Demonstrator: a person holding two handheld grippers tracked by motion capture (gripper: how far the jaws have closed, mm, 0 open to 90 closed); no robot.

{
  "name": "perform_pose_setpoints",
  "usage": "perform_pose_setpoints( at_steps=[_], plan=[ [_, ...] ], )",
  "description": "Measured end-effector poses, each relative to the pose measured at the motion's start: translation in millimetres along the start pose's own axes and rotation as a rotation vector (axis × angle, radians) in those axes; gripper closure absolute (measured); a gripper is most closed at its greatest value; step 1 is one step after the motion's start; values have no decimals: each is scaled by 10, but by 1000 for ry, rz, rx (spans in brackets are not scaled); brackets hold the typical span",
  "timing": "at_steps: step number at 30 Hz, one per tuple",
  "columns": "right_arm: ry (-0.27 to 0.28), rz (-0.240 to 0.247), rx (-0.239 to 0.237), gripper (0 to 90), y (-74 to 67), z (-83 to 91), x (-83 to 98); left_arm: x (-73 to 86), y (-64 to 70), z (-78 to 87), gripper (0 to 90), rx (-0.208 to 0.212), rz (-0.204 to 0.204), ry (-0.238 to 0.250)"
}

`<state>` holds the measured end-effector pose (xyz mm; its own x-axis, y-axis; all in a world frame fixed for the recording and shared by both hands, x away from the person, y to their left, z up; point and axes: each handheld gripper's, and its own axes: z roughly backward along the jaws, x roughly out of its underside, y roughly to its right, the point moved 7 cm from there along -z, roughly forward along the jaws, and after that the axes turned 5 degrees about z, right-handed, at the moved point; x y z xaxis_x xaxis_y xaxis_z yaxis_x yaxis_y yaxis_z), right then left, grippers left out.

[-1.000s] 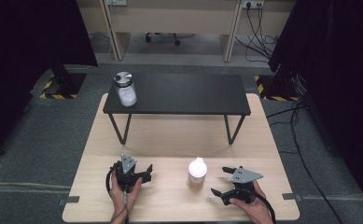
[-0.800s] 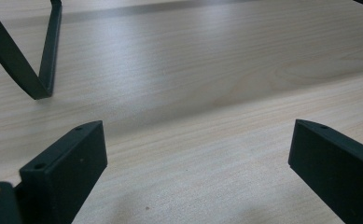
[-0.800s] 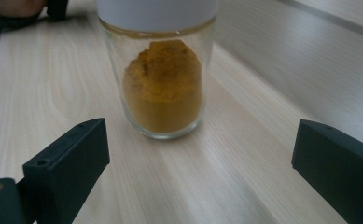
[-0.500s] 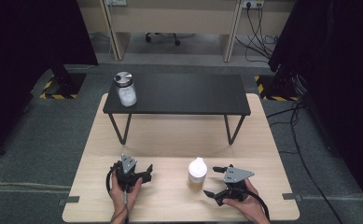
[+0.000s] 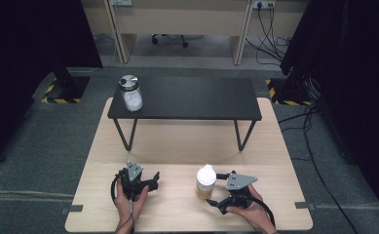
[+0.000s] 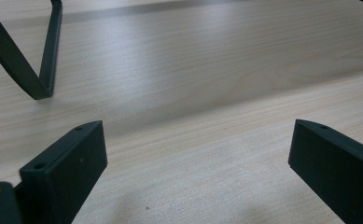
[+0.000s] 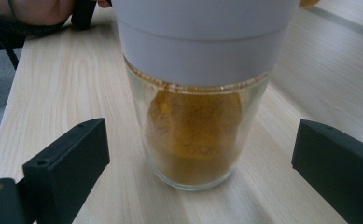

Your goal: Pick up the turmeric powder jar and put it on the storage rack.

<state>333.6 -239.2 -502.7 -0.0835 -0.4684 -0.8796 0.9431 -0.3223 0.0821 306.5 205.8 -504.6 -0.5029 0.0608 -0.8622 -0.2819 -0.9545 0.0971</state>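
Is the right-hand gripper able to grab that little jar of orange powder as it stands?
Probably yes: the right gripper is open, its jaws either side of the white-capped spice jar, with nothing between them.

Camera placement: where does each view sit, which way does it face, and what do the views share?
High view: overhead, looking forward and down; both hands, left tongs, right tongs.
Left gripper view: low, facing bare wooden table; open jaws.
Right gripper view: low, facing spice jar; open jaws.
Shared: the jar also shows from above.
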Motion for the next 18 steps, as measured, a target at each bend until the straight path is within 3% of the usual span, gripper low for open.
perform_pose_setpoints(
  at_steps=[12,18],
  plan=[
    [42,-19,-40,83,59,-151,-46,4,0,4,39,1,1,3],
    [64,-23,-59,194,77,-178,-43,3,2,3,39,1,-2,2]
  ],
)
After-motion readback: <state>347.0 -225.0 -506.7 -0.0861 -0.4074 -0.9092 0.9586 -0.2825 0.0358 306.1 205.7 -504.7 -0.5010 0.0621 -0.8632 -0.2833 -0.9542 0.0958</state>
